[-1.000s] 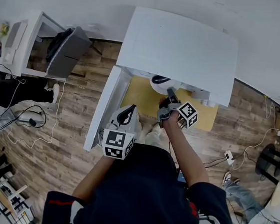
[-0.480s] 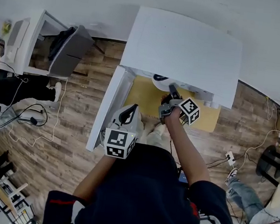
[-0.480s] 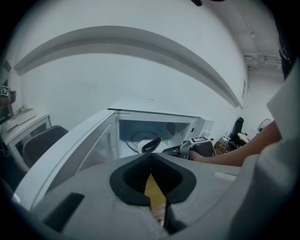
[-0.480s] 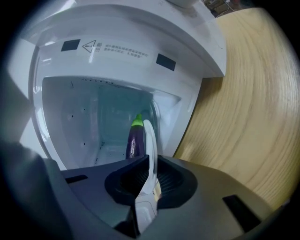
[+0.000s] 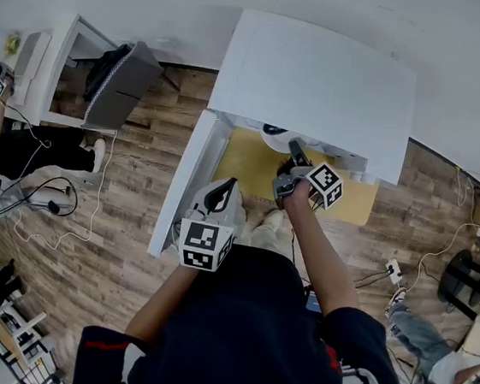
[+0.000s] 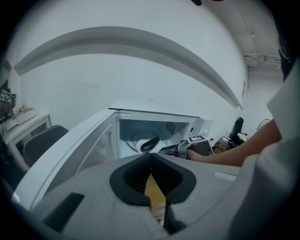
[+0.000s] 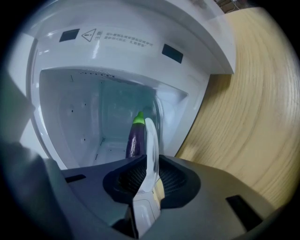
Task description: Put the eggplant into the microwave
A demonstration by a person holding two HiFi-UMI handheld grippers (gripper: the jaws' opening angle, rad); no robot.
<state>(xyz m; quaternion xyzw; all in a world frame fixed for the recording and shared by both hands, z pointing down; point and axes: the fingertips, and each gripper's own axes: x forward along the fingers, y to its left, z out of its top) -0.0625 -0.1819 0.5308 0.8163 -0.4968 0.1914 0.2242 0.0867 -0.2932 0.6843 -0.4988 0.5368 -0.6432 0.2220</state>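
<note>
The eggplant (image 7: pixel 136 138) is set on a plate (image 7: pixel 151 140) inside the open microwave (image 7: pixel 117 56); the plate's rim is being released by the right gripper's (image 7: pixel 149 176) just-opening jaws. The left gripper's (image 6: pixel 150 157) jaws are closed together, empty. A straight withdrawal is called for next

purple eggplant (image 7: pixel 135 140) rests on plate (image 7: pixel 151 136) inside open microwave (image 7: pixel 70 112).

Glossy white plastic microwave (image 7: pixel 117 42); shiny smooth purple eggplant (image 7: pixel 135 140); matt pale wood table (image 7: pixel 248 117).
</note>
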